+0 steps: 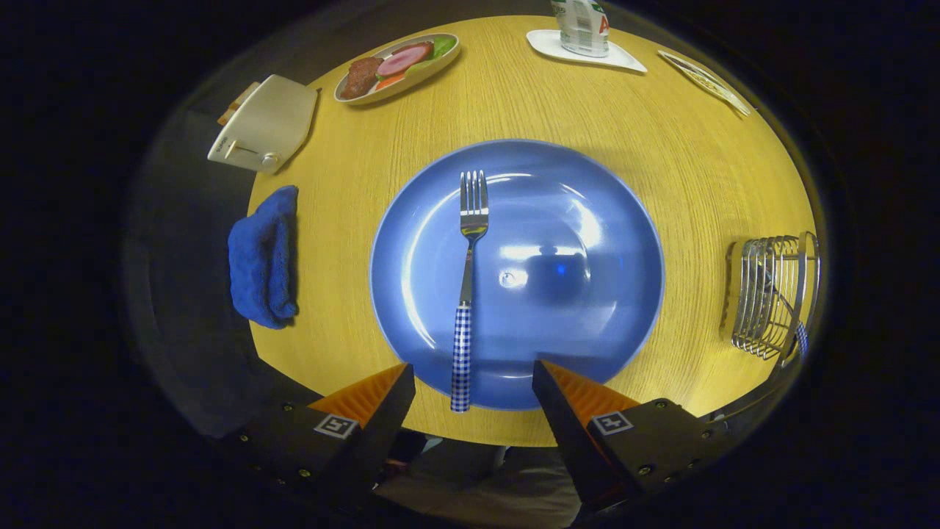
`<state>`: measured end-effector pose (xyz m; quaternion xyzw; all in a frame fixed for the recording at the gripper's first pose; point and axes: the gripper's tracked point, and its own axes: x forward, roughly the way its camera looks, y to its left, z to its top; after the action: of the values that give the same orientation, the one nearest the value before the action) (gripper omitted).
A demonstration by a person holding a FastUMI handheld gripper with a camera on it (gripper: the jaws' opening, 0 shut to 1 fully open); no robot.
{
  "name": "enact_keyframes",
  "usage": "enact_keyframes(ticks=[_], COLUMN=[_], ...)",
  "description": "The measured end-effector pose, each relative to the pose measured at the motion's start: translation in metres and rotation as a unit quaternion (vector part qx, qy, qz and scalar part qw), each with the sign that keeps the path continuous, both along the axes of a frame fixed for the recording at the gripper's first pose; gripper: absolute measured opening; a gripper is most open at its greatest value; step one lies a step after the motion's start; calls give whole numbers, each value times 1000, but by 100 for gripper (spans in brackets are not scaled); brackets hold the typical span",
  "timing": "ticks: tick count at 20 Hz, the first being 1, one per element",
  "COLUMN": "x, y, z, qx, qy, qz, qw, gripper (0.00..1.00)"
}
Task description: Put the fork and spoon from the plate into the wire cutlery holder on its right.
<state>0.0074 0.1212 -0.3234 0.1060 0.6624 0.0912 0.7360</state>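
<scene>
Round glossy blue plate (pixel 587 220) on yellow wooden desk (pixel 514 103). Steel fork with blue-checked handle (pixel 467 294): on plate, left of centre. Wire cutlery holder (pixel 771 294): right of plate. Tongs (pixel 474 382): spread, empty, at plate's near rim.

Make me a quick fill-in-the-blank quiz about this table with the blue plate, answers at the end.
1. The checked-handled fork lies on the round blue ____.
2. The tool has its fingers ____, with the fork's handle end between them.
3. The wire cutlery holder stands to the plate's ____.
4. The folded blue cloth lies just below the white ____.

Answers: plate; open; right; toaster
</scene>
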Motion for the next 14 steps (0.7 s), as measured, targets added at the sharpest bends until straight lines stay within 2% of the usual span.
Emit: enact_keyframes(ticks=[1,2,3,4,5,9,10,13,14], x=[0,0,0,0,0,2,0,6,6], y=[2,4,6,7,7,8,9,15,14], z=[-3,-4,-5,-5,-4,-6,-6,-2,-5], qx=[-4,-7,-9,-11,-13,-20,-23,-21,-29], qy=[1,1,1,1,1,0,0,-3,-6], qz=[5,9,12,14,18,20,24,17,23], qw=[1000,1000,1000,1000,1000,1000,999,1000,999], gripper=[100,96,90,80,77,75,67,67,53])
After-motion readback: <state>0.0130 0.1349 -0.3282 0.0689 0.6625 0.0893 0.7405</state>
